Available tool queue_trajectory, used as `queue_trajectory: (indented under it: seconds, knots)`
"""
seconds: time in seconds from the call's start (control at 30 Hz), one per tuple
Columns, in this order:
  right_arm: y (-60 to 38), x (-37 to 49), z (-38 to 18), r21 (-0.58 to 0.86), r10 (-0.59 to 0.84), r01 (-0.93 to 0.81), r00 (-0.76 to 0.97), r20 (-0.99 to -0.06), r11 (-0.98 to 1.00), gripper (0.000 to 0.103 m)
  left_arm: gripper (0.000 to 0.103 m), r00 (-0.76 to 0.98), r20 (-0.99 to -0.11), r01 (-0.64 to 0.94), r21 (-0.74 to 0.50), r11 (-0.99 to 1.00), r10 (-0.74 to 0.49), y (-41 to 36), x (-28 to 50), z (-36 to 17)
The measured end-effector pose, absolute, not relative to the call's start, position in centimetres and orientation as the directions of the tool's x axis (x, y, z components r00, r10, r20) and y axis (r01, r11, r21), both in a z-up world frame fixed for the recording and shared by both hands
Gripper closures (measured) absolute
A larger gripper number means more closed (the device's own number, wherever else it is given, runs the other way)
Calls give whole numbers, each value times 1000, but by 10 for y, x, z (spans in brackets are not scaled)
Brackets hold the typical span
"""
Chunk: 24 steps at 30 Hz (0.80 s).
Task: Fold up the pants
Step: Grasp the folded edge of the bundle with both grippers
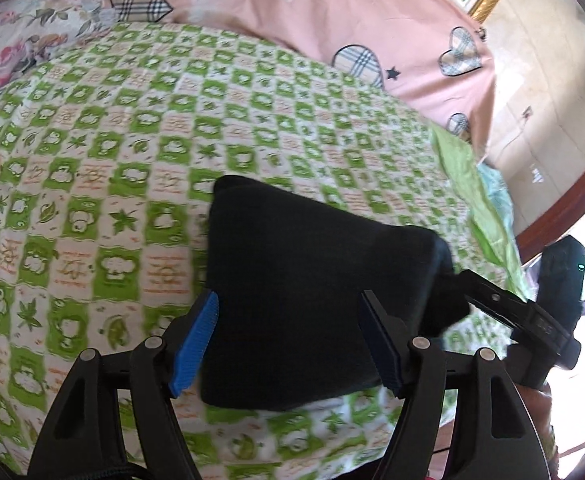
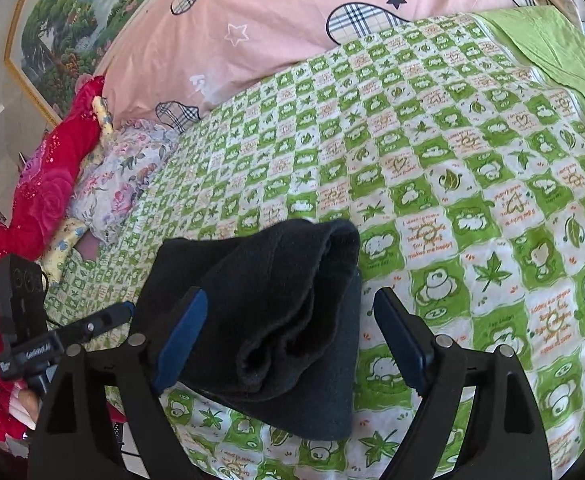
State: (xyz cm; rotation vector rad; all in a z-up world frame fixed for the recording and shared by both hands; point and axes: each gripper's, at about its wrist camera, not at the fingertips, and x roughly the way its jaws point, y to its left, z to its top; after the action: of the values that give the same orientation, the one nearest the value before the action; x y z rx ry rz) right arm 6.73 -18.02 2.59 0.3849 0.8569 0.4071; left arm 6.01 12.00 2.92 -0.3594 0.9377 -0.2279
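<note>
The black pants [image 1: 312, 276] lie folded into a compact bundle on the green-and-white checked bedspread [image 1: 132, 140]. In the left wrist view my left gripper [image 1: 288, 344] is open, its blue pads on either side of the bundle's near end. My right gripper also shows there at the bundle's right edge [image 1: 488, 296]. In the right wrist view the pants [image 2: 276, 312] show stacked folded layers, and my right gripper [image 2: 292, 340] is open around their near end, fingers apart from the cloth. My left gripper shows there at the left [image 2: 92, 324].
A pink quilt with plaid hearts [image 1: 332, 12] lies along the far side of the bed. Floral pillows [image 2: 120, 176] and a red blanket [image 2: 48, 184] sit at the left. A plain green sheet [image 2: 552, 44] lies at the far right. A framed painting [image 2: 72, 28] hangs on the wall.
</note>
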Motion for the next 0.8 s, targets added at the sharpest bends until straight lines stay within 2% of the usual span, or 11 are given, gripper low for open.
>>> queue_trajectory:
  seconds: [0.2, 0.23, 0.27, 0.3, 0.37, 0.43, 0.5, 0.6, 0.7, 0.77, 0.8]
  knots:
    - [-164, 67, 19, 451, 479, -200, 561, -675, 870, 53, 28, 522, -774, 41, -397, 917, -358, 120, 77, 15]
    - [-163, 67, 19, 440, 469, -198, 565, -679, 876, 64, 28, 513, -785, 38, -385, 922, -348, 118, 80, 11]
    - [-163, 67, 19, 434, 464, -198, 569, -679, 879, 70, 28, 505, -795, 34, -371, 928, -336, 117, 82, 8]
    - [-163, 66, 20, 435, 467, -204, 570, -676, 877, 71, 32, 502, -798, 37, -364, 931, -333, 116, 83, 6]
    - [-163, 63, 25, 438, 477, -217, 575, -665, 872, 80, 47, 499, -800, 50, -357, 933, -333, 115, 83, 6]
    - [-165, 58, 34, 454, 499, -235, 581, -643, 859, 84, 63, 500, -799, 56, -354, 934, -333, 117, 83, 9]
    - [-167, 53, 43, 487, 535, -255, 580, -615, 836, 87, 70, 502, -795, 57, -363, 930, -341, 119, 82, 14]
    - [-167, 42, 50, 480, 544, -279, 583, -604, 832, 87, 72, 504, -788, 76, -367, 927, -353, 120, 78, 15]
    - [-171, 41, 34, 474, 525, -250, 567, -635, 844, 88, 70, 507, -791, 89, -347, 934, -342, 117, 77, 8]
    - [-174, 45, 19, 467, 503, -219, 558, -660, 856, 88, 61, 513, -794, 91, -328, 940, -327, 114, 76, 4]
    - [-177, 48, 10, 472, 496, -200, 551, -671, 859, 87, 50, 522, -796, 93, -305, 948, -307, 112, 74, 3]
